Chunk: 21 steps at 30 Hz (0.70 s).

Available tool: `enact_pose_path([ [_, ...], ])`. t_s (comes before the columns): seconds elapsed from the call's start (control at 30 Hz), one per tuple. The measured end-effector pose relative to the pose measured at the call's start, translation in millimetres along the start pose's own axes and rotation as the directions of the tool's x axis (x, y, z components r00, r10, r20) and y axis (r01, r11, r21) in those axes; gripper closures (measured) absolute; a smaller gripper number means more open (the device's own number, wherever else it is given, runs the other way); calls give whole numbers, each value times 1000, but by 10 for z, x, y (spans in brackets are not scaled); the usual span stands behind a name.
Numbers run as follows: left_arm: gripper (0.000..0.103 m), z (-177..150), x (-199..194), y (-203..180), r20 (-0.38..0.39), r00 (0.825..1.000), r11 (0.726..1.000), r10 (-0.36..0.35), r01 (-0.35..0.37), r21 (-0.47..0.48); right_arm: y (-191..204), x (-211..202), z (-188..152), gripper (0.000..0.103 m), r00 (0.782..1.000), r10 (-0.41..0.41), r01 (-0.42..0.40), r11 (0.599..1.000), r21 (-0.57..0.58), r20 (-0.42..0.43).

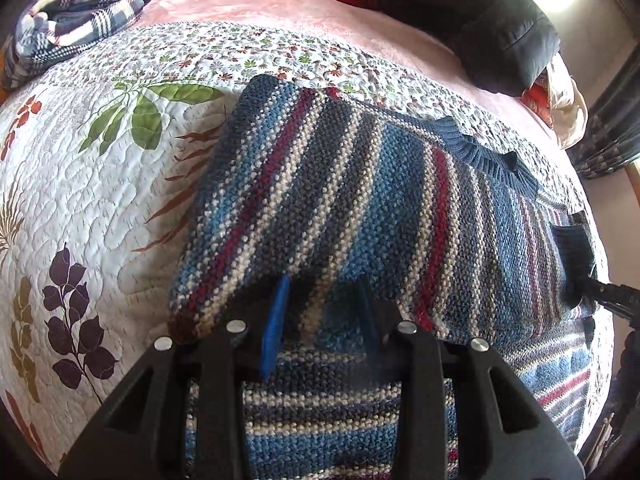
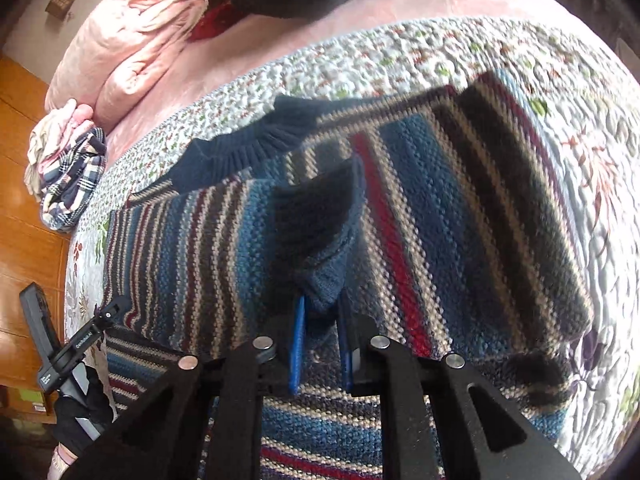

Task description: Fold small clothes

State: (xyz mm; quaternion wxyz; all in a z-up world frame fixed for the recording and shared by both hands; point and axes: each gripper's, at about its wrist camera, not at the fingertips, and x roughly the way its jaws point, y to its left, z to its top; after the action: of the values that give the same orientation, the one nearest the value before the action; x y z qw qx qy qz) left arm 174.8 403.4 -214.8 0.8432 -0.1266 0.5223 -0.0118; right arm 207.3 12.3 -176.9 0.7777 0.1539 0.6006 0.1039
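Note:
A knitted sweater [image 1: 360,200] striped in blue, cream, dark grey and red lies on a floral quilt [image 1: 100,200]. Its upper layer is folded over a lower striped layer. My left gripper [image 1: 320,316] is shut on the near edge of that upper layer, with knit bunched between the blue fingers. The ribbed navy collar [image 1: 476,148] is at the far right. In the right wrist view the same sweater [image 2: 440,200] fills the middle. There my right gripper [image 2: 321,340] is shut on a blue ribbed sleeve cuff [image 2: 324,240], held up above the body.
A plaid cloth [image 1: 80,12] sits at the far left of the bed and a black padded jacket [image 1: 480,20] at the far right. A pink blanket [image 2: 128,48] is heaped behind. A gloved hand [image 2: 80,412] holds the left tool beside the wooden floor [image 2: 28,200].

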Motion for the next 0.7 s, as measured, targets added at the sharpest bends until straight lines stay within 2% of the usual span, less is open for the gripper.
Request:
enact_pose_path([
  [0.1, 69, 18, -2, -3, -10, 1000, 1000, 0, 0, 8, -76, 7, -41, 81, 1000, 18, -18, 1000, 22, -5],
  [0.13, 69, 30, -15, -12, -16, 1000, 1000, 3, -3, 12, -103, -35, -38, 76, 999, 33, -33, 999, 35, 3],
  [0.17, 69, 43, -37, -30, -20, 1000, 1000, 9, -9, 15, -122, -83, -33, 62, 999, 45, -45, 998, 45, 13],
  [0.23, 68, 65, -122, -92, -2, 1000, 1000, 7, -7, 24, -160, -166, -8, 51, 997, 70, -72, 996, 56, 39],
  [0.3, 65, 79, -191, -186, 20, 1000, 999, -5, 4, 45, -176, -155, 35, 57, 997, 71, -72, 996, 57, 31],
  [0.33, 65, 84, -204, -229, 25, 1000, 998, -7, 5, 57, -175, -138, 54, 74, 998, 55, -56, 997, 49, 24],
  [0.37, 63, 91, -197, -277, 25, 1000, 998, -8, 7, 66, -171, -117, 71, 86, 1000, 25, -25, 999, 39, 14],
  [0.53, 63, 22, 26, -345, -34, 999, 994, 34, -31, 101, -189, 37, 53, 89, 999, -53, 53, 999, 7, -9],
  [0.7, 63, -29, 76, -385, -27, 998, 989, 62, -58, 139, -151, 107, 12, 90, 994, -110, 111, 993, -29, 12],
])
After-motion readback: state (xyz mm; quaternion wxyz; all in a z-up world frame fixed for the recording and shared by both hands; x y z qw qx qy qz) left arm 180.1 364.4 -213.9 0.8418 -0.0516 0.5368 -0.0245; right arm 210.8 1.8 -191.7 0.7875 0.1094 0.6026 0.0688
